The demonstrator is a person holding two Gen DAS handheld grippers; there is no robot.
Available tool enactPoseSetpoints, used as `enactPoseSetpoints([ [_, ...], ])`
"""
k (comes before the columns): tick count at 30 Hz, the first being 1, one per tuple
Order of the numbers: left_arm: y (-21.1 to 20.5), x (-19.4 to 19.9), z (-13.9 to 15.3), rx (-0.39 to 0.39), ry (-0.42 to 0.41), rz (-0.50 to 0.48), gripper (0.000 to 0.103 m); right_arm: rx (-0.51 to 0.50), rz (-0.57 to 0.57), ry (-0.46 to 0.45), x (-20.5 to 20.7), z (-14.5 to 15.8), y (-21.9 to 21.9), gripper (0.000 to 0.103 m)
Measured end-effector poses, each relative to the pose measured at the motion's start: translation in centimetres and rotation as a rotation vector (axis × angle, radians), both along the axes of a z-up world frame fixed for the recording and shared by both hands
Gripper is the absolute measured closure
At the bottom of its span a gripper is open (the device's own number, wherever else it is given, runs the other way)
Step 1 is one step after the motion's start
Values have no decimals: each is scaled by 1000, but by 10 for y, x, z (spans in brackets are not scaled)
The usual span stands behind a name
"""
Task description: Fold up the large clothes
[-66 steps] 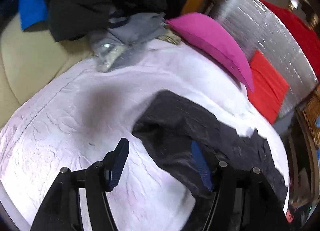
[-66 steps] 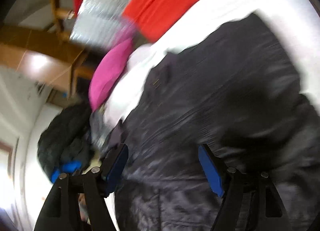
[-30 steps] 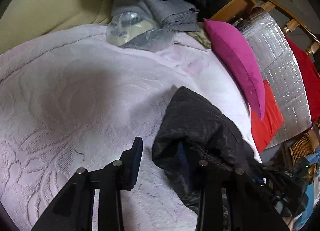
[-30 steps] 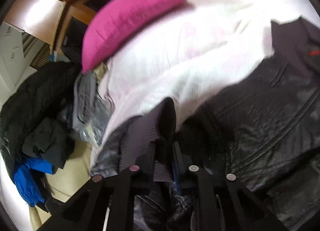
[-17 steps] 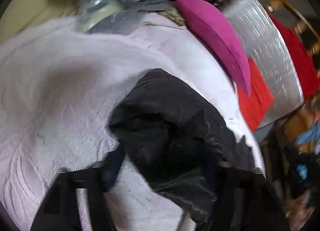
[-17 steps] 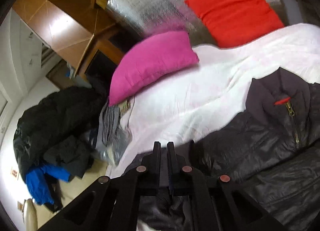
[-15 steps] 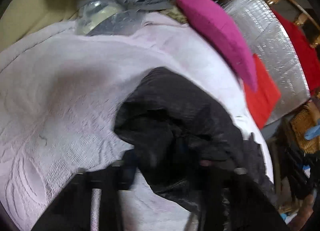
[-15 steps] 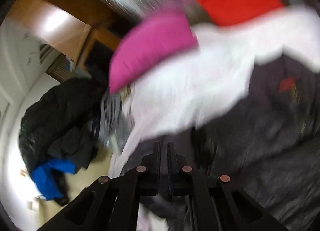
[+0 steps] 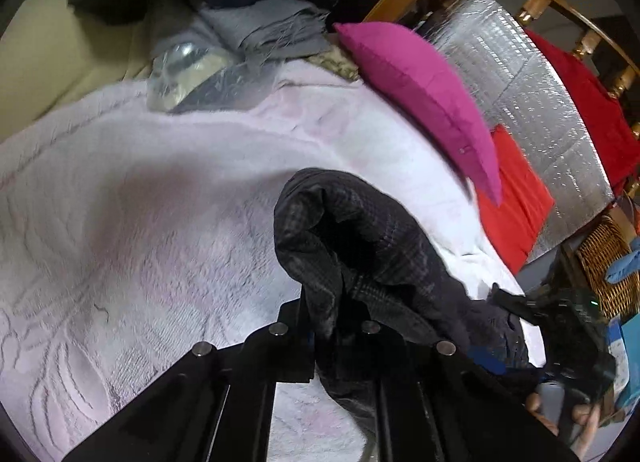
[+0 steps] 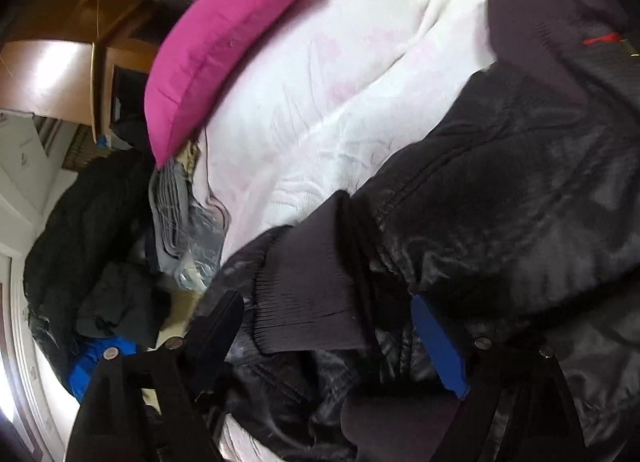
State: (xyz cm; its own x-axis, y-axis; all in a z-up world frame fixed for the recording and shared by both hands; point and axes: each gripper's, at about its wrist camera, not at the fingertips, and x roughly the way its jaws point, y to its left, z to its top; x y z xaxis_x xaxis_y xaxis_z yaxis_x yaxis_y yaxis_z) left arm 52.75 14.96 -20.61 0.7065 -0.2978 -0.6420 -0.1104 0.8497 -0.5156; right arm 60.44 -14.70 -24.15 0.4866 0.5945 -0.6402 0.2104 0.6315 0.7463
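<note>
A black padded jacket [image 10: 520, 190] lies on a pale pink bedspread [image 9: 140, 202]. My left gripper [image 9: 332, 326] is shut on a fold of the jacket [image 9: 360, 246] and holds it bunched above the bedspread. My right gripper [image 10: 332, 322] is open over the jacket's ribbed cuff [image 10: 304, 282], which lies folded onto the jacket body between the fingers. The collar with a red zip tab [image 10: 600, 38] is at the upper right of the right wrist view.
A magenta pillow [image 9: 424, 90] and a red cushion [image 9: 516, 206] lie along the far side against a silver foil panel [image 9: 532, 90]. A heap of grey and dark clothes [image 9: 256, 22] sits at the bed's far end. A wicker basket [image 9: 604, 258] stands at right.
My left gripper has closed on the jacket's fold and lifted it. My right gripper has opened and let go of the sleeve, whose cuff now lies on the jacket.
</note>
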Motion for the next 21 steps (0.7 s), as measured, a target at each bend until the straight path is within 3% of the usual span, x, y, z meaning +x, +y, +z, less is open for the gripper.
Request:
enactPoseSetpoints([
  [4, -3, -4, 15, 22, -63, -30, 96, 41, 46, 13, 8, -9, 23, 21],
  [5, -4, -5, 17, 27, -73, -36, 96, 46, 53, 23, 10, -12, 30, 35],
  [6, -5, -5, 20, 33, -83, -45, 96, 29, 50, 31, 12, -15, 36, 44],
  [7, -4, -7, 21, 37, -85, -48, 96, 18, 40, 32, 12, -16, 38, 68],
  [8, -5, -8, 22, 45, -85, -49, 96, 16, 24, 26, 12, -17, 39, 78],
  [11, -2, -6, 20, 43, -72, -49, 96, 31, -38, -25, 5, -13, 31, 87],
  [17, 1, -3, 9, 41, -20, -40, 97, 45, -95, -137, -9, 16, 9, 93],
  [21, -9, -9, 19, 96, -61, -69, 97, 57, -124, -217, -26, 48, -19, 93],
])
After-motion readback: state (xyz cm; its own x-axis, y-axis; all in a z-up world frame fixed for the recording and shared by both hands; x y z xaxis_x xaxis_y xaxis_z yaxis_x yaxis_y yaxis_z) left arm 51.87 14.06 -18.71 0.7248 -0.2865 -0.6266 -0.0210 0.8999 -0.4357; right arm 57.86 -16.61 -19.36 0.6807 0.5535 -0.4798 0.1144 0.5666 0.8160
